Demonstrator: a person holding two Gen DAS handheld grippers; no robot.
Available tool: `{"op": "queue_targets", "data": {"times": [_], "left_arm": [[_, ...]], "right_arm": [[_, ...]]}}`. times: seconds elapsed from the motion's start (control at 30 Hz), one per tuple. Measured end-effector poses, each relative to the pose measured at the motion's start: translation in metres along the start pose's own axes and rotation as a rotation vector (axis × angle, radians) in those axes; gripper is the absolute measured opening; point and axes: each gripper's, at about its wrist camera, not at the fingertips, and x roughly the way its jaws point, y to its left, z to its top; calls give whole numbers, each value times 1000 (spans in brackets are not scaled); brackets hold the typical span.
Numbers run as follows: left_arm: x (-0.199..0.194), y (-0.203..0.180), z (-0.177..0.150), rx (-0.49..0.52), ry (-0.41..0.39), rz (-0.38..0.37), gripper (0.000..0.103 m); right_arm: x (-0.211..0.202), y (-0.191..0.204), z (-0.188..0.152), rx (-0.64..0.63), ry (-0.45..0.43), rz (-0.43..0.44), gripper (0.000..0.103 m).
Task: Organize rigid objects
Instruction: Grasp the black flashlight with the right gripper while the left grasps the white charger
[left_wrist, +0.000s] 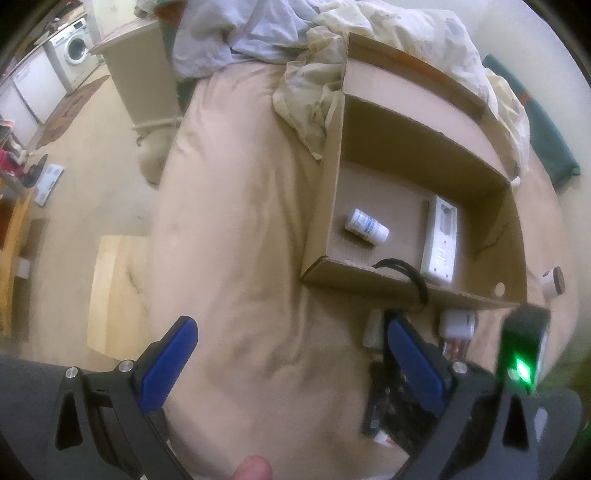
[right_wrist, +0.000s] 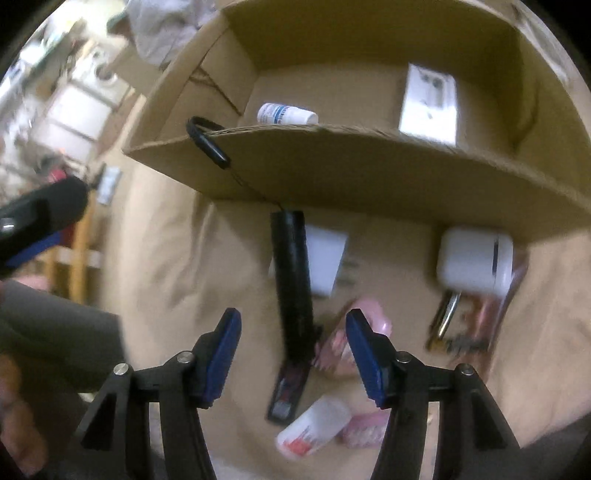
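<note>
While print can be made out on the little white bottle (right_wrist: 287, 113) lying on its side in the cardboard box (left_wrist: 369, 278), it is just a blue-and-white label too smeared to be read. Same story for the flat white package (right_wrist: 428, 101) beside it in the box (some grey printing, nothing legible) and for the white bottle with the red label (right_wrist: 314, 428) lying on the beige bedsheet (left_wrist: 258, 258) outside the box.

The right gripper (right_wrist: 293, 350) is pointed down over the clutter in front of the box, its blue pads (right_wrist: 223, 354) partly spread with nothing pinched. A black cylinder (right_wrist: 293, 284) is seen lying between the fingertips' lines, apparently lower down on the sheet; whether it is touched cannot be told through the blur. A pink item (right_wrist: 364, 314) sits just by the right pad, and a white rounded case (right_wrist: 474, 260) lies near the box wall.

The left gripper (left_wrist: 291, 354) is held wide open above bare sheet, nothing between its fingers. A black looped cord (left_wrist: 404, 271) is hung over the box's near edge.
</note>
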Motion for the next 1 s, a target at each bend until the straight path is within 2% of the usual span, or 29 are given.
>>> {"op": "queue_targets", "data": {"times": [0.07, 0.17, 0.27, 0.3, 0.53, 0.7, 0.8, 1.0], "left_arm": [[0, 0, 0, 0, 1, 1, 103], [1, 0, 1, -1, -3, 15, 103], [4, 3, 1, -19, 11, 13, 103], [5, 4, 2, -25, 14, 11, 102], [11, -4, -1, 5, 24, 27, 102], [21, -13, -6, 40, 50, 35, 102], [31, -29, -10, 99, 77, 36, 102], [56, -71, -14, 225, 134, 10, 102]], "right_arm": [[6, 6, 7, -31, 3, -33, 45], [11, 14, 13, -69, 4, -86, 39], [12, 17, 13, -97, -2, -120, 21], [10, 18, 12, -103, -11, -128, 21], [-30, -1, -6, -110, -87, -39, 21], [-65, -21, -17, -86, -183, 12, 21], [-89, -40, -22, -61, -234, 54, 21], [-102, -61, -24, -15, -308, 105, 21]]}}
